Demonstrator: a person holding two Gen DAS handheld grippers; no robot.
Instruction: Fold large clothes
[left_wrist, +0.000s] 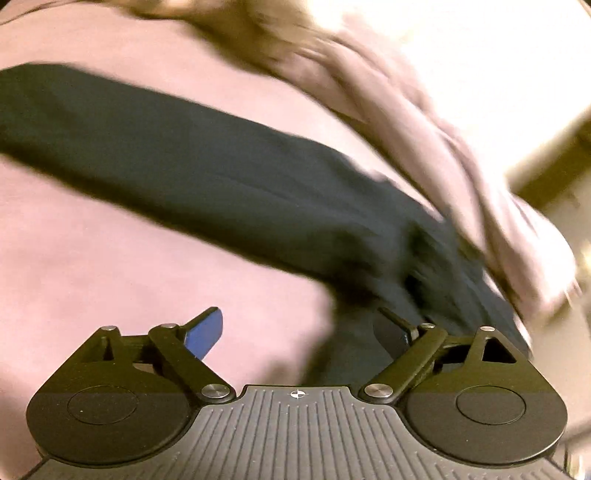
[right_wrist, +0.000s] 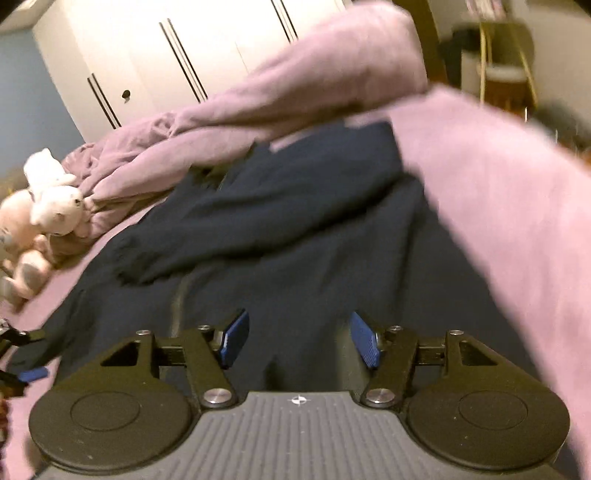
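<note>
Left wrist view: a smooth pink bed sheet (left_wrist: 110, 258) carries a long dark navy garment (left_wrist: 207, 184) lying diagonally; the left gripper (left_wrist: 299, 332) hovers with jaws wide, empty.

Right wrist view: the rumpled garment (right_wrist: 295, 221) spreads on the bed between a crumpled mauve duvet (right_wrist: 258, 110) and plush toys (right_wrist: 48, 206), before white wardrobe doors (right_wrist: 166, 44); the right gripper (right_wrist: 295, 339) has its jaws apart, gripping nothing.

dark garment (left_wrist: 207, 177), pink bedding (left_wrist: 110, 266), gaping left gripper (left_wrist: 299, 334)

White wardrobe (right_wrist: 192, 48) behind pink-sheeted bed (right_wrist: 498, 206), blue wall (right_wrist: 33, 92) at left
</note>
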